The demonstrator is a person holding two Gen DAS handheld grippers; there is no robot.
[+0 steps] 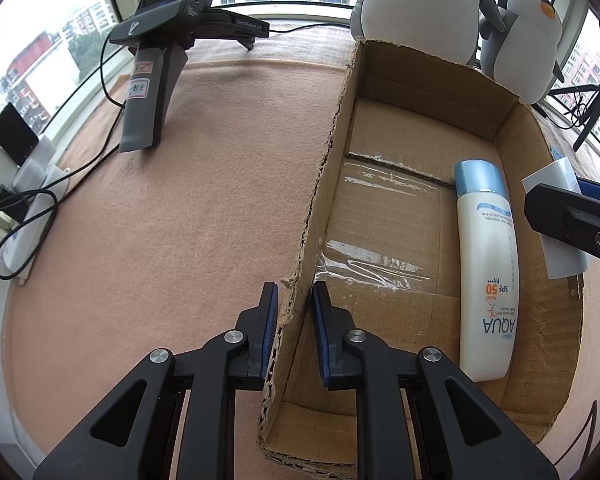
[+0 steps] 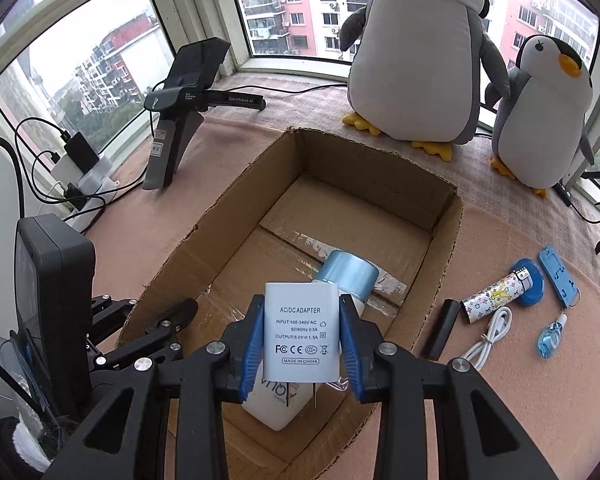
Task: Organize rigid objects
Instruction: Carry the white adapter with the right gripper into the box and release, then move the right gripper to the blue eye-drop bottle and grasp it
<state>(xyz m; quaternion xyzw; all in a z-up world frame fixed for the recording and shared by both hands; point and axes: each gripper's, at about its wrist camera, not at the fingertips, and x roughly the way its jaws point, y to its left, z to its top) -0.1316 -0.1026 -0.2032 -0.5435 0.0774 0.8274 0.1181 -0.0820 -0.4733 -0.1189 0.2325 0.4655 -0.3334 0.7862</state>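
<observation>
L claw [image 1: 294,308] clamped on near-left wall of cardboard box [image 1: 342,92], steadying it on bench [image 1: 180,200]. Centre: R claw [image 2: 300,344] gripping white AC/DC adapter [image 2: 299,334], held upright w/ prongs down, poised over box interior right above sunscreen bottle [image 2: 346,272] lying on box floor, long axis along box length. Further R on bench, well outside box: black cylinder [image 2: 440,330], patterned lighter [image 2: 492,294], white cable [image 2: 488,338] — R claw nearer those.

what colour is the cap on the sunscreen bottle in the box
Light blue, on the white sunscreen bottle; the cap shows best in the left wrist view.
</observation>
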